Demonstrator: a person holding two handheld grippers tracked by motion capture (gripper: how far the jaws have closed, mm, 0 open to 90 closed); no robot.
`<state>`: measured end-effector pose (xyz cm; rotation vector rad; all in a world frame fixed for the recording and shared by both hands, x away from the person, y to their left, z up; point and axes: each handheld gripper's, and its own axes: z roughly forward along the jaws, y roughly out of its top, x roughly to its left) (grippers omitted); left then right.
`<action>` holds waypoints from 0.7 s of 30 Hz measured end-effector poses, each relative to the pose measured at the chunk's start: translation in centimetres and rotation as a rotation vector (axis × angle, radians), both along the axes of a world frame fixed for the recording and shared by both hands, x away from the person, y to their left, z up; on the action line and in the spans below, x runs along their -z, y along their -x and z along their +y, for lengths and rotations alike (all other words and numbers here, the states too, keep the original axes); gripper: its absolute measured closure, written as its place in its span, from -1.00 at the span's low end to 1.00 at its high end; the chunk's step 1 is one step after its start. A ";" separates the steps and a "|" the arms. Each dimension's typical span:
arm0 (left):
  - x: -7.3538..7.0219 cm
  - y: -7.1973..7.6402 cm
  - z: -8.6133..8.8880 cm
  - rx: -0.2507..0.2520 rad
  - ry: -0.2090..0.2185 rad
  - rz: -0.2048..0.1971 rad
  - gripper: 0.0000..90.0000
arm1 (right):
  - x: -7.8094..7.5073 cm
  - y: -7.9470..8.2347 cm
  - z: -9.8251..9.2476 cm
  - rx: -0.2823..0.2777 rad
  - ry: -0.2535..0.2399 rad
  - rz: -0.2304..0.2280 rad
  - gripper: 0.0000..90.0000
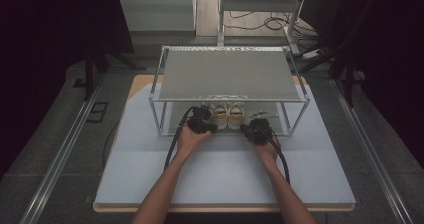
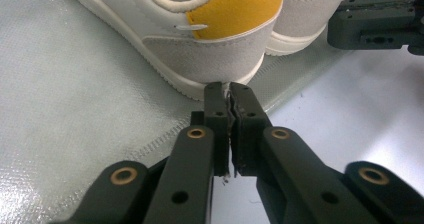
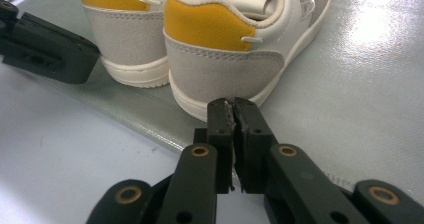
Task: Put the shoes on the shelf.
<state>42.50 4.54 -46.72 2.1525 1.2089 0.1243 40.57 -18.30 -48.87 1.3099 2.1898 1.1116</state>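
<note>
Shoes (image 1: 228, 115), white w/ yellow heel tabs, stand as a pair on the lower shelf (image 1: 175, 121) of a metal rack (image 1: 227, 74) on the counter (image 1: 225, 179), heels toward the person. Left gripper (image 1: 206, 124) & right gripper (image 1: 251, 129) sit just outside the rack's front edge, each behind one heel; both sets of fingers (image 2: 218, 109) clenched on nothing.

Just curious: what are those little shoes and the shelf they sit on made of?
The shoes look like smooth white leather or imitation, with matte grey and yellow suede-like heel patches and rubbery cream soles. The shelf looks like glossy woven fabric with a stitched hem, on a shiny metal frame.
</note>
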 end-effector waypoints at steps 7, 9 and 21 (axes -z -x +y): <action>-1.0 2.5 1.1 0.011 0.018 -0.085 0.50 | -1.0 1.9 -0.5 -0.023 -0.014 -0.025 0.77; -1.3 3.4 1.5 0.014 0.021 -0.093 0.26 | -1.4 2.6 -0.9 -0.043 -0.006 -0.040 0.69; -1.4 10.4 4.3 0.014 0.021 -0.173 -0.16 | -2.6 7.7 -4.7 -0.101 -0.067 -0.089 0.25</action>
